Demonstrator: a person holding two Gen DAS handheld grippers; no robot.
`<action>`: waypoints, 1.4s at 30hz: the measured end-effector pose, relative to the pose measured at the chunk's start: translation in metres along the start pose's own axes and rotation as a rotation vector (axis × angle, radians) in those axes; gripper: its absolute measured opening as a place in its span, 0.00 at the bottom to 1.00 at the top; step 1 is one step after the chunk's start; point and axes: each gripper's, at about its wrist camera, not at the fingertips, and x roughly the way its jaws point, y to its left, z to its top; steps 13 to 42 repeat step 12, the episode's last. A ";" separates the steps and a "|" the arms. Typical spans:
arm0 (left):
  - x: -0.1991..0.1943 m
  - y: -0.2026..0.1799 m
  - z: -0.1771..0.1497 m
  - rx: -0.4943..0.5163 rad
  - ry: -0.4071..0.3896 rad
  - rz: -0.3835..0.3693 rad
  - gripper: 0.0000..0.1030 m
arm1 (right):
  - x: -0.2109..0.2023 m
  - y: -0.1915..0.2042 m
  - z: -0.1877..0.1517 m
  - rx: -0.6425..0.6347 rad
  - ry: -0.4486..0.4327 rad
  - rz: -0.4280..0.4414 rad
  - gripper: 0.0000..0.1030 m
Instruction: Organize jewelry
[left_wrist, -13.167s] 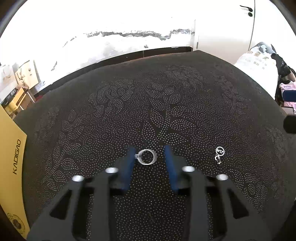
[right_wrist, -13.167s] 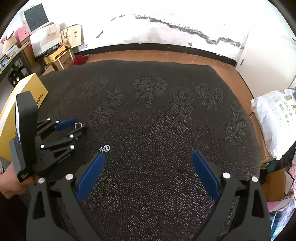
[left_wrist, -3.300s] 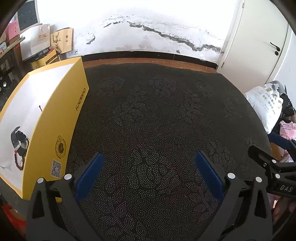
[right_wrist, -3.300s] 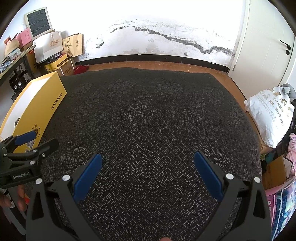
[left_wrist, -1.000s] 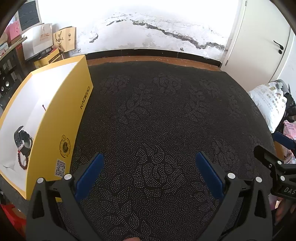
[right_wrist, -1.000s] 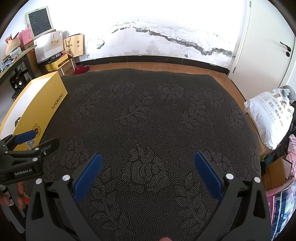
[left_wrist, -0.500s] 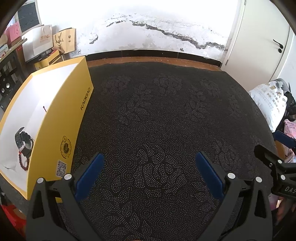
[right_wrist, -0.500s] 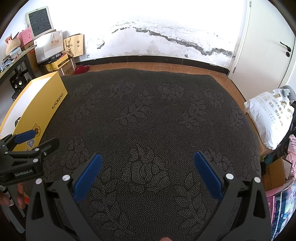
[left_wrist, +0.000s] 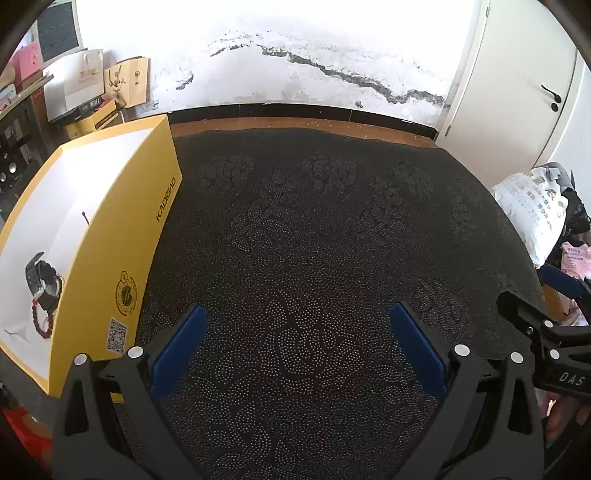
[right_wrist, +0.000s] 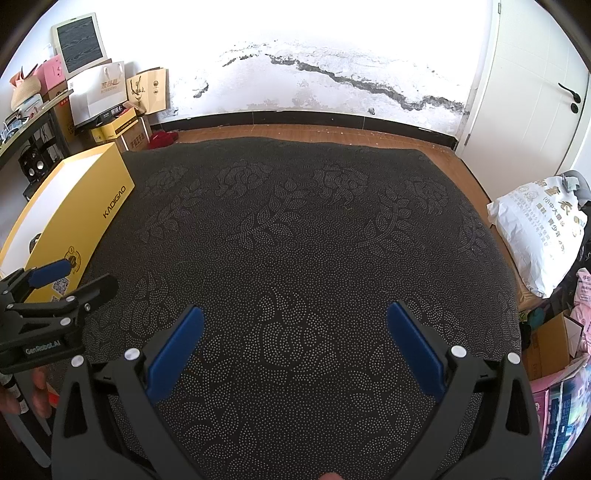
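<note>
Around the dark patterned surface (left_wrist: 303, 229) stand many things. Beyond its far left corner there are paper bags (right_wrist: 146, 90) and cardboard boxes (right_wrist: 118, 127) against the wall, and a shelf with speakers (right_wrist: 35, 168). Past the right edge lies a white printed sack (right_wrist: 539, 225). A white door (right_wrist: 524, 85) stands at the far right corner of the room. The white wall (left_wrist: 295, 48) has a long dark crack, and a strip of wooden floor (right_wrist: 314, 133) runs along the far edge of the surface.

The surface is covered with a black cloth with a dotted flower pattern. Nothing lies on the cloth between the two tools.

Along the left edge stands an open yellow box (left_wrist: 147, 221) with the word KADIGAO on its side. Its inside is white. In the near part of it lie a black watch (left_wrist: 42, 278) and a dark red bead bracelet (left_wrist: 42, 321), touching each other. Farther in lies a small red pin-like thing (left_wrist: 85, 216); I cannot tell what it is.

The left tool (left_wrist: 295, 339) is spread wide over the near edge and holds nothing. The right tool (right_wrist: 295, 339) is also spread wide and holds nothing. Each tool shows at the side of the other's view.
</note>
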 end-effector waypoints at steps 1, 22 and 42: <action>0.000 0.000 0.000 -0.003 0.000 0.000 0.94 | 0.000 0.000 0.000 0.001 -0.001 0.000 0.93; 0.002 -0.004 0.000 0.024 0.003 0.043 0.94 | 0.003 0.000 0.001 0.004 0.001 -0.002 0.93; 0.002 -0.004 0.000 0.024 0.003 0.043 0.94 | 0.003 0.000 0.001 0.004 0.001 -0.002 0.93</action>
